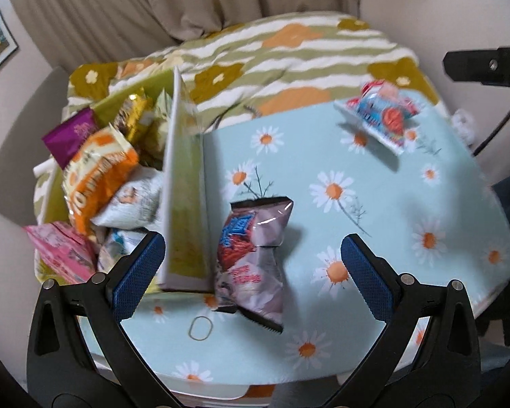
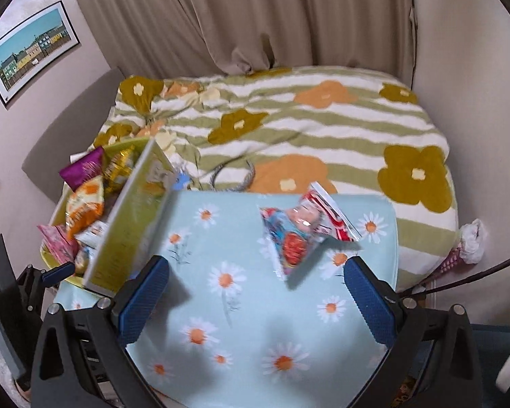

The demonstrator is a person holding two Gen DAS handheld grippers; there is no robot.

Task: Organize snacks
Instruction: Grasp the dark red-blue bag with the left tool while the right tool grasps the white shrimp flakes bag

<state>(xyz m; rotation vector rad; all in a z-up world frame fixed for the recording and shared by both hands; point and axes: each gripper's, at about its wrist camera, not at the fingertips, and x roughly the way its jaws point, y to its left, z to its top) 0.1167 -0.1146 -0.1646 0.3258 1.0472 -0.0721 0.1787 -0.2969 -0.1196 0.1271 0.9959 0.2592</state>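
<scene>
A pinkish-grey snack bag (image 1: 255,255) with red and blue print lies on the daisy-patterned tablecloth (image 1: 408,204), right beside the wall of a yellow-green box (image 1: 183,204). My left gripper (image 1: 252,242) is open wide around the bag, and its pads do not touch it. Several snack packets fill the box, among them an orange one (image 1: 98,176) and a purple one (image 1: 71,136). A blue and red snack bag (image 2: 299,234) sits at the table's far side with a shadow under it. My right gripper (image 2: 256,262) is open just short of that bag and holds nothing.
Behind the table a bed with a striped flower blanket (image 2: 323,129) stands against a beige curtain (image 2: 255,17). A rubber band (image 1: 199,328) lies near the table's front edge. A framed picture (image 2: 30,51) hangs on the left wall. Cables (image 2: 476,272) run along the right.
</scene>
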